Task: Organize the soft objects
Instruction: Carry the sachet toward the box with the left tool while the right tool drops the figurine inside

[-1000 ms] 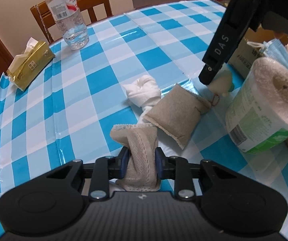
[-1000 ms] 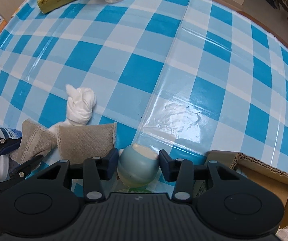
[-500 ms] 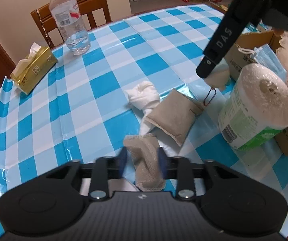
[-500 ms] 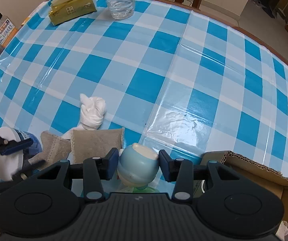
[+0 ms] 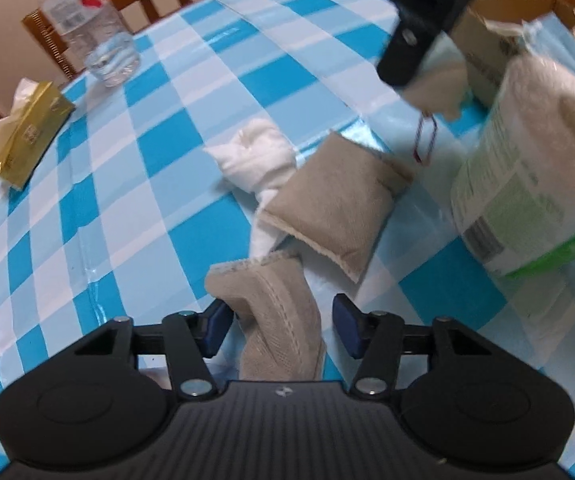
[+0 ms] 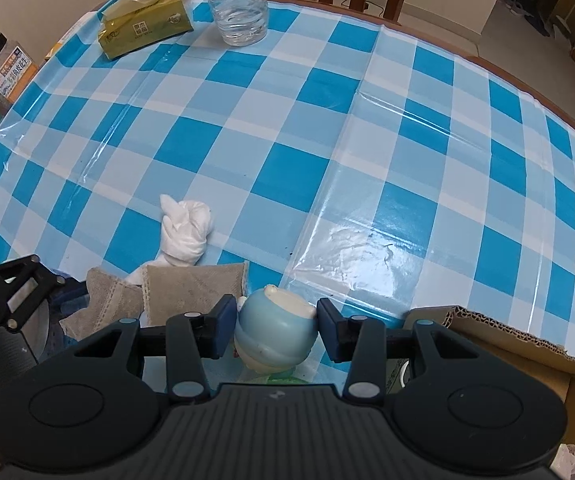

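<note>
Left wrist view: my left gripper [image 5: 283,326] straddles a beige knit cloth [image 5: 275,316] on the checked tablecloth [image 5: 155,152], long axis running away from me — jaws closing, right pad clear. Right wrist view: my right gripper [image 6: 275,328] clamps a smooth, rounded blue toy [image 6: 273,330] beside the corrugated box [image 6: 507,344].

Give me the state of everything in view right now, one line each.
left gripper: jaws closing, pads apart, beige cloth between them
beige cloth: bunched, standing between the pads
right gripper: shut on round blue toy
round blue toy: held
beige pouch: lying flat
white cloth: knotted
water bottle: upright
</note>
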`<state>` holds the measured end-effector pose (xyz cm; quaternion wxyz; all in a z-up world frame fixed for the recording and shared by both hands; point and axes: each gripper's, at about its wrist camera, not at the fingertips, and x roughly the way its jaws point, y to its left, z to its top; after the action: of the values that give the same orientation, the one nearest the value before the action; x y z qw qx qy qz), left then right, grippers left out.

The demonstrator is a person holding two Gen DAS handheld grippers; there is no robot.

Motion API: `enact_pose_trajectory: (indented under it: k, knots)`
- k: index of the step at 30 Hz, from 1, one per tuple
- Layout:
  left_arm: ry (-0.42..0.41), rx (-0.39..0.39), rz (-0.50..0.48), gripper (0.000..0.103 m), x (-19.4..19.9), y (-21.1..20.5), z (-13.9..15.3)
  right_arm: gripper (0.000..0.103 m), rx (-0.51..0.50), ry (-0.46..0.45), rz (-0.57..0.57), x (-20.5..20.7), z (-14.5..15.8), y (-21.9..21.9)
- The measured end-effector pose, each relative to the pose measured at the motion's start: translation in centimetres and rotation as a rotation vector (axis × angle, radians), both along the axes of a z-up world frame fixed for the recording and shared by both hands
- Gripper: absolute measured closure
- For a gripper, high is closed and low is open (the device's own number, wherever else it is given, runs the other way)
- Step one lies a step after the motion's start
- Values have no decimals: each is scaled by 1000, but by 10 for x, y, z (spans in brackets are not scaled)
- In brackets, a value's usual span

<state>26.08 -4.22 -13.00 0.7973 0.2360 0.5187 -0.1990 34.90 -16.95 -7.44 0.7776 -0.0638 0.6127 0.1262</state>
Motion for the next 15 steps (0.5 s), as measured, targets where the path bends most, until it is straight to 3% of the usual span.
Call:
enact_pose_trajectory:
  k: [1, 5, 15]
  knots:
    - [5, 9, -16, 65, 0, -1, -3, 54, -1, -1, 0, 0, 0, 0]
    - [14, 1, -43, 75, 0, 0, -4, 54, 0, -5, -2, 0, 0, -1]
    - [10, -90, -65, 78, -8, 11, 21, 54, 14, -45, 8, -12, 19, 1]
